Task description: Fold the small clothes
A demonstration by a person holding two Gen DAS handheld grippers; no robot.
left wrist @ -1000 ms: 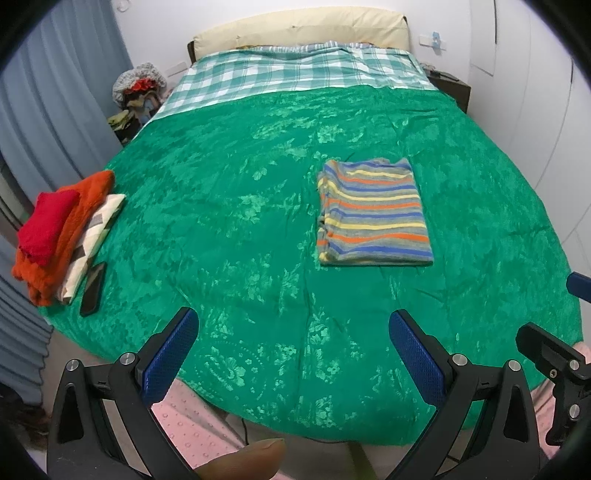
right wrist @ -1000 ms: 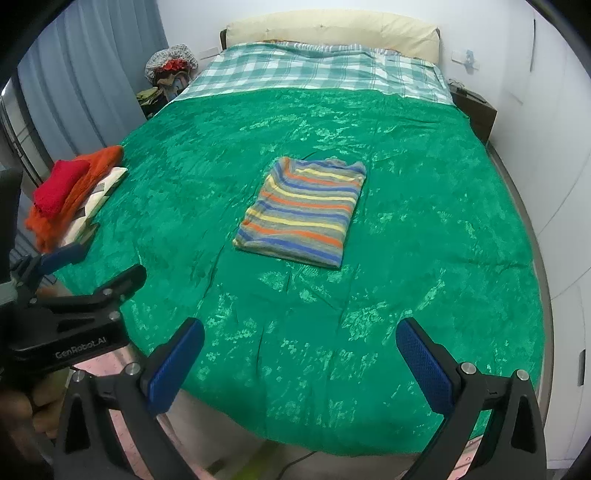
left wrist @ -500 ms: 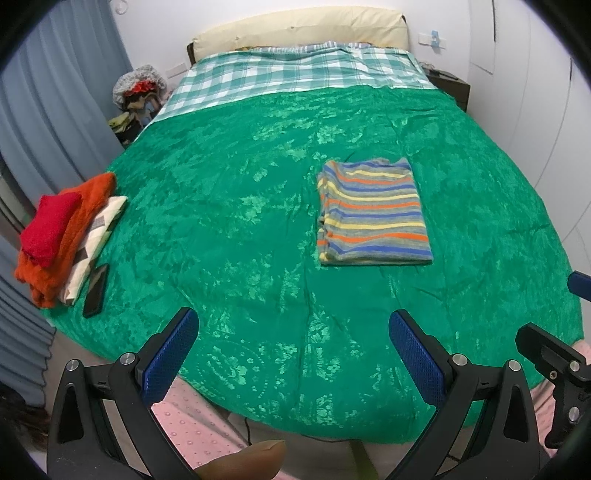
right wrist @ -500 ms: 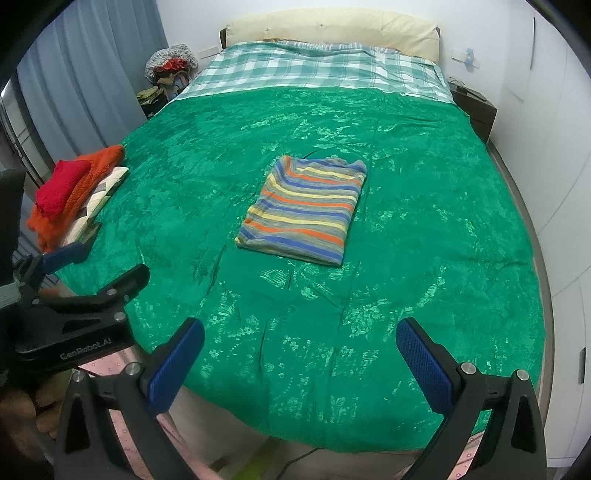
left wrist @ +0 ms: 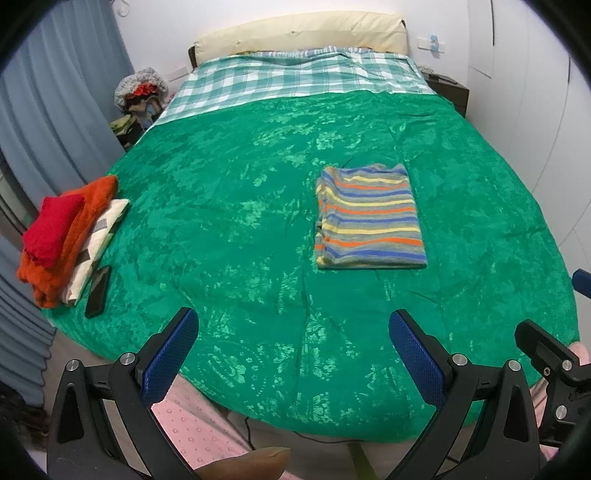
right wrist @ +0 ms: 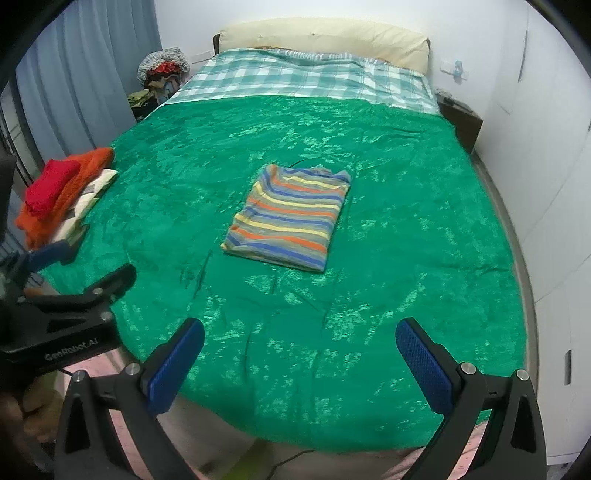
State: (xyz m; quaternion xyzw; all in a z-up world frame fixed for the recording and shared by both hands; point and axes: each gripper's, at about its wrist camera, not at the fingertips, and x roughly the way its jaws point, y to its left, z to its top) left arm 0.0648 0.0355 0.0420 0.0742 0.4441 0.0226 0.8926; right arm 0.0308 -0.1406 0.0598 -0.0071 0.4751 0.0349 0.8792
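Note:
A striped garment (left wrist: 369, 218) lies folded into a flat rectangle on the green bedspread (left wrist: 229, 206), right of middle. It also shows in the right wrist view (right wrist: 291, 218), near the middle of the bedspread (right wrist: 406, 206). My left gripper (left wrist: 293, 354) is open and empty, held off the foot of the bed. My right gripper (right wrist: 299, 363) is open and empty, also short of the bed's near edge. A stack of folded clothes, red (left wrist: 51, 225) on orange on cream, sits at the bed's left edge.
A black phone (left wrist: 98, 291) lies beside the stack. A checked sheet (left wrist: 295, 81) and cream pillow (left wrist: 299, 33) are at the head. Blue curtains (left wrist: 55, 110) hang on the left, a white wall on the right. The left gripper's body (right wrist: 66, 314) shows at left.
Both grippers have drifted very slightly; the bed and clothes sit a touch higher in the right view. Nothing was grasped or moved.

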